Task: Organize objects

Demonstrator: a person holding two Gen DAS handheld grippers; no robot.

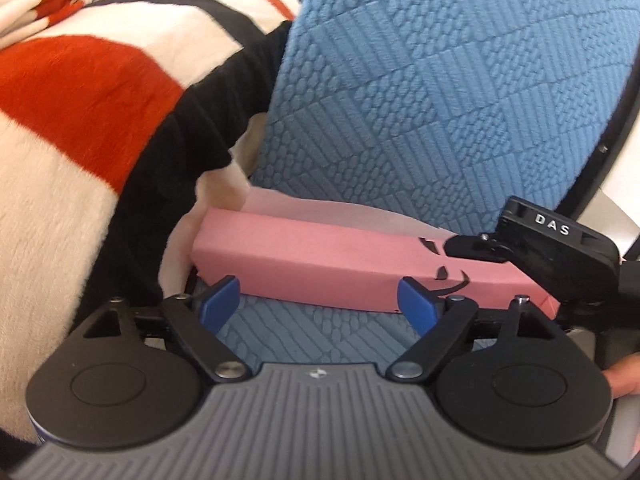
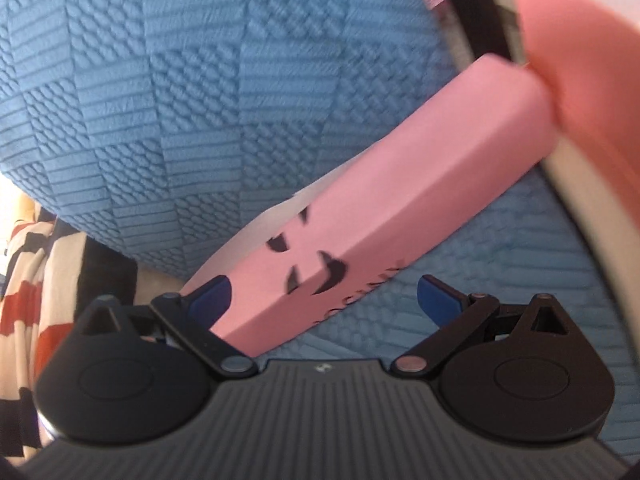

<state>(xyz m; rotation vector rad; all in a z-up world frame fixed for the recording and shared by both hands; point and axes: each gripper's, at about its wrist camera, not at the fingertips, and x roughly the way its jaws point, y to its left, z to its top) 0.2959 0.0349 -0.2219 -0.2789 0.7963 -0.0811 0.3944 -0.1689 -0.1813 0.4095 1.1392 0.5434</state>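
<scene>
1. Blue textured cushion [image 1: 440, 80]: quilted fabric with patches of ribbing and pebbling. It stands upright behind the box and fills most of both views. A matching blue textured seat pad [image 1: 320, 332] lies beneath, under the box.

2. Striped blanket [image 1: 80, 120]: fleece in red, white and black bands. It lies left of the cushion in the left wrist view, and shows at the lower left edge of the right wrist view.

3. Pink box [image 1: 320, 264]: long, narrow carton with black printed marks near one end. It lies on its long side on the seat pad, at the foot of the upright cushion, its far end toward the blanket. In the right wrist view it runs diagonally from the lower left to the upper right.

4. Pink object [image 2: 580, 80]: blurred, at the upper right of the right wrist view, beside the far end of the box. What it is cannot be told.

5. Left tool [image 1: 320, 304]: blue-padded fingers spread wide, released, grasping nothing. The tips sit just in front of the long side of the box, whether touching it cannot be told.

6. Right tool [image 2: 334, 298]: fingers spread, released. The marked end of the box lies between them, against or just beside the left finger, with a clear gap to the right finger. Its black body, lettered "DAS", shows at the right end of the box in the left wrist view.
</scene>
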